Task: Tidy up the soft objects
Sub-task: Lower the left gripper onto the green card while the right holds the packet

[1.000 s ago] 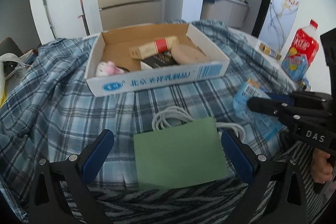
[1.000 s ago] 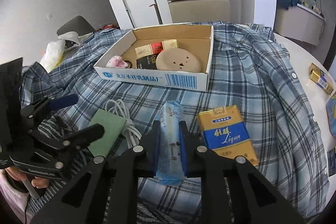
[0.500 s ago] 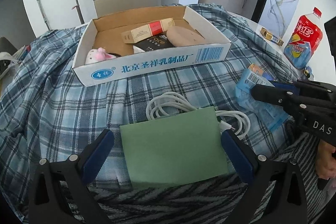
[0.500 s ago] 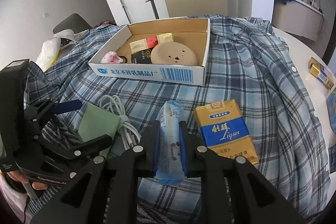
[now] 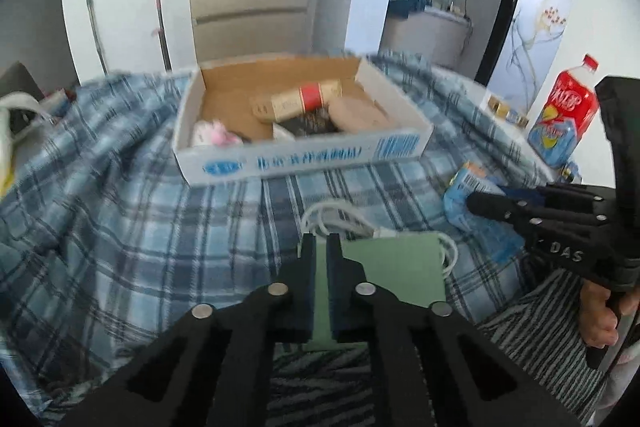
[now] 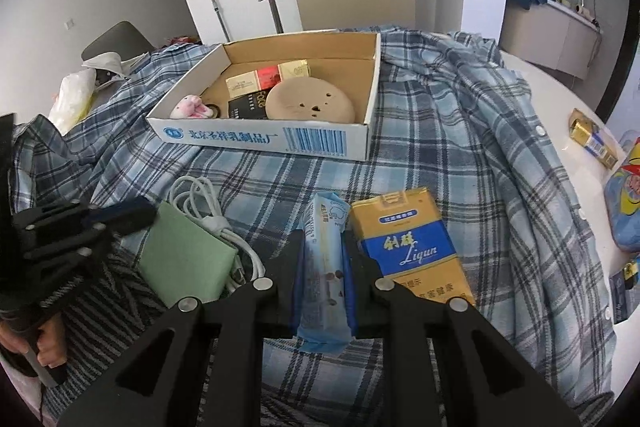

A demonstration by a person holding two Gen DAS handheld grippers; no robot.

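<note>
Plaid cloth (image 6: 460,163) covers the table, with a striped cloth (image 6: 104,291) at the near edge. On it stands an open carton (image 6: 260,139) holding a pink plush (image 6: 192,108), a tan round pad (image 6: 310,102) and small packs; in the left wrist view these are smeared by blur.

Near the front, the left gripper (image 5: 321,247) has just closed, its jaws nearly together over the left part of a green pad (image 5: 396,263). Only a thin strip of green shows in the slot, and whether the jaws pinch the pad or merely sit above it cannot be told. A white cable (image 6: 208,211) coils behind the pad, partly hidden under it.

The right gripper (image 6: 323,239) is clamped on a blue tissue pack (image 6: 322,267), whose lower end sticks out below the jaws. A yellow pack (image 6: 412,247) lies just beside it. At the right edge, a red bottle (image 5: 564,115) is partly hidden by the right gripper in the left view. Both hands are cut off by the frame.
</note>
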